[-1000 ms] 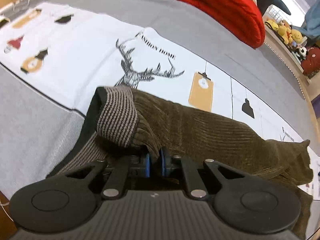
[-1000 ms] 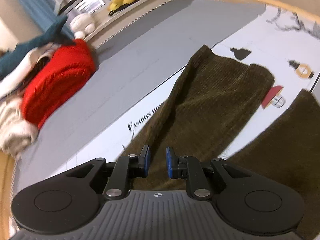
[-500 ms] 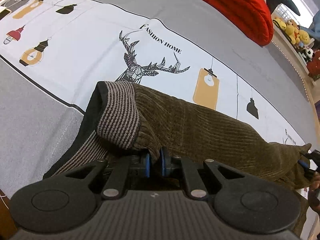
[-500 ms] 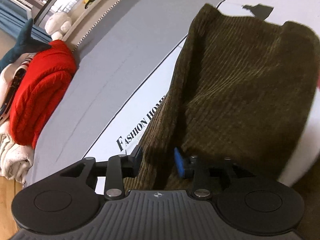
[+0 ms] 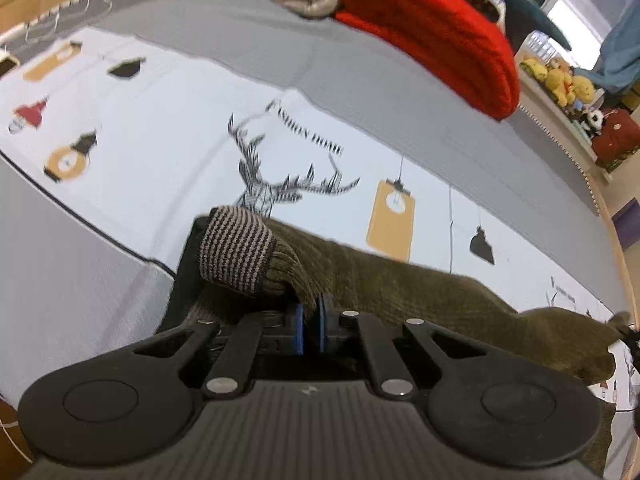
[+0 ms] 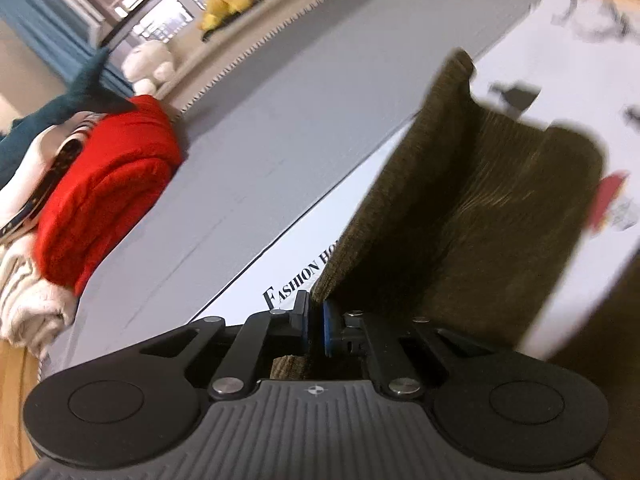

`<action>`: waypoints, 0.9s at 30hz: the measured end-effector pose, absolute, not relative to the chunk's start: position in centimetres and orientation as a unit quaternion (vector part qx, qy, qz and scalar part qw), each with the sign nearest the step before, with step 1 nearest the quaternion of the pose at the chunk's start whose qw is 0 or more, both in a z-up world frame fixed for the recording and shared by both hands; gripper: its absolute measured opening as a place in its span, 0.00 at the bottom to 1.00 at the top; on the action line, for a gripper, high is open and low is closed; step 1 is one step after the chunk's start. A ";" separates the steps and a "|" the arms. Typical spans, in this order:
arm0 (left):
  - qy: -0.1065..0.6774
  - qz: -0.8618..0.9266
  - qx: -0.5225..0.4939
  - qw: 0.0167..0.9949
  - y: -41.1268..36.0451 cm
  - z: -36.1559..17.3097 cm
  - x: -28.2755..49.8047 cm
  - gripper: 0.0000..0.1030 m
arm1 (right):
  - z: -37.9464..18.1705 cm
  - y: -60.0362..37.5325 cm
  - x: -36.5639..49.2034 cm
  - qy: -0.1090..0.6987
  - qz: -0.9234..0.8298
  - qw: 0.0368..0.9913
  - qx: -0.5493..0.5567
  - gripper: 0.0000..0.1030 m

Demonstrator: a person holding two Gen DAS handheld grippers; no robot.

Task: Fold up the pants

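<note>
Since half a second ago your right gripper (image 6: 316, 322) has gone from jaws spread around the pants' edge to jaws pinched on it, while your left gripper (image 5: 310, 330) keeps the same narrow clamp it had. Through the left wrist view, your jaws stand almost together with a fold of the olive corduroy pants (image 5: 420, 292) caught between the blue pads (image 5: 298, 332), just below the striped waistband (image 5: 236, 250), which curls over to the left of the pinch. From there the pants run away to the right across the white printed cloth (image 5: 160, 160), ending in a bunched tip near the right edge of the bed (image 5: 400, 80). That printed cloth, with its deer drawing (image 5: 280, 184) and lamp pictures, lies on the grey bed cover, and a red knit bundle (image 5: 432, 32) sits at the far side with plush toys (image 5: 560, 76) beyond it. Through the right wrist view, your jaws are closed narrow on the near edge of a pant leg (image 6: 480, 208), with a scrap of the fabric showing behind the pads. The leg rises from your grip and spreads forward over the printed cloth (image 6: 288, 280), blurred at its far end. A red bundle (image 6: 108, 184) lies at the left on the grey cover.
</note>
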State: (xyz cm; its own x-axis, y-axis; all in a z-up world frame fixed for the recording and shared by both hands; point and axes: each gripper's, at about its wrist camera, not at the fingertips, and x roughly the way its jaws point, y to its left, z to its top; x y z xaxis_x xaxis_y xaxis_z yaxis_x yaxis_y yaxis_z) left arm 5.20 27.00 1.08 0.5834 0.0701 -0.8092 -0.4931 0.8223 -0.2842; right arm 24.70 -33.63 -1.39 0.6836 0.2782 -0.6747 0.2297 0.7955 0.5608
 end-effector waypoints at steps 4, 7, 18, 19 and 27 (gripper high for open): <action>0.401 0.166 -0.238 0.869 27.5 2.4 2.8 0.05 | 2.2 -35.1 17.9 0.395 0.007 0.874 0.284 0.06; 0.395 0.169 -0.239 0.871 28.3 2.3 0.4 0.05 | 2.6 -35.7 11.5 0.414 -0.005 0.874 0.254 0.06; 0.464 0.197 -0.281 0.816 30.5 -1.1 -1.1 0.33 | -3.4 -42.7 4.2 0.484 -0.064 0.828 0.277 0.14; 0.460 0.198 -0.296 0.813 30.7 -1.2 -1.1 0.36 | -3.0 -44.2 4.4 0.469 -0.086 0.830 0.290 0.16; 0.470 0.240 -0.321 0.786 31.4 -2.6 0.1 0.48 | -7.9 -55.0 3.3 0.452 -0.210 0.737 0.457 0.25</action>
